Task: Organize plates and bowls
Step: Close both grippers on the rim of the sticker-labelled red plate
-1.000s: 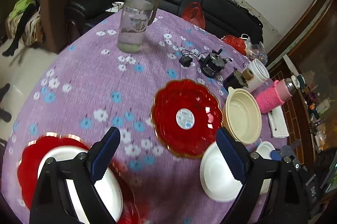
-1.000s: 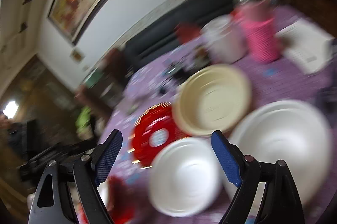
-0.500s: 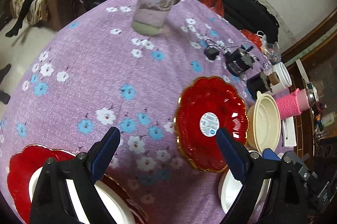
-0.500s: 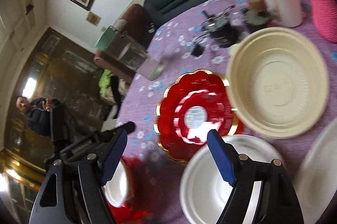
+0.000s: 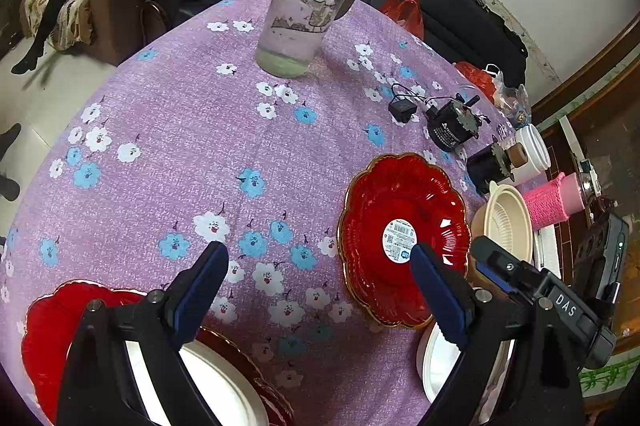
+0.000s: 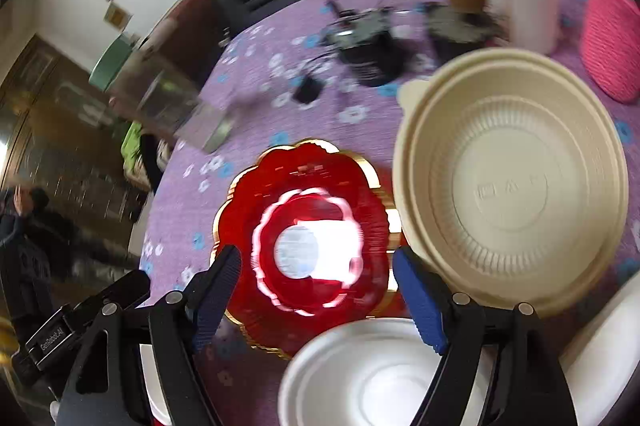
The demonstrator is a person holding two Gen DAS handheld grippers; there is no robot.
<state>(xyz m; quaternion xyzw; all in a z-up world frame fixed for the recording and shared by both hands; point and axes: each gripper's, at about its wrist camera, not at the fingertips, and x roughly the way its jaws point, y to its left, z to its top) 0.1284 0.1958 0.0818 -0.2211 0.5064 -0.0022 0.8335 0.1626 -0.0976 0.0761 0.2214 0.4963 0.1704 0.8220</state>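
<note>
Left wrist view gives us the bench point(image 5: 168, 129) first, spread with a purple flowered cloth, then the tall water bottle point(image 5: 308, 13) at its far side. Nearer sits the red scalloped plate point(image 5: 400, 226), alone, with a cream bowl point(image 5: 506, 222) just beside it on the right. At the lower left a second red plate point(image 5: 48, 338) carries a white plate point(image 5: 224, 394).

Our left hand-held gripper point(image 5: 320, 290) hangs with jaws wide apart and nothing between them, above bare cloth.

Right wrist view shows what has changed: a second ago our right hand-held gripper point(image 6: 316, 290) looked down on the white plate point(image 6: 372, 378) near us, and now the lone red plate point(image 6: 304, 246) fills the gap between its fingers. Its jaws have just been closing a little, yet they stand apart and clamp nothing.

We judge the red plate is the next pick, likely bound for the stack at the left.
</note>
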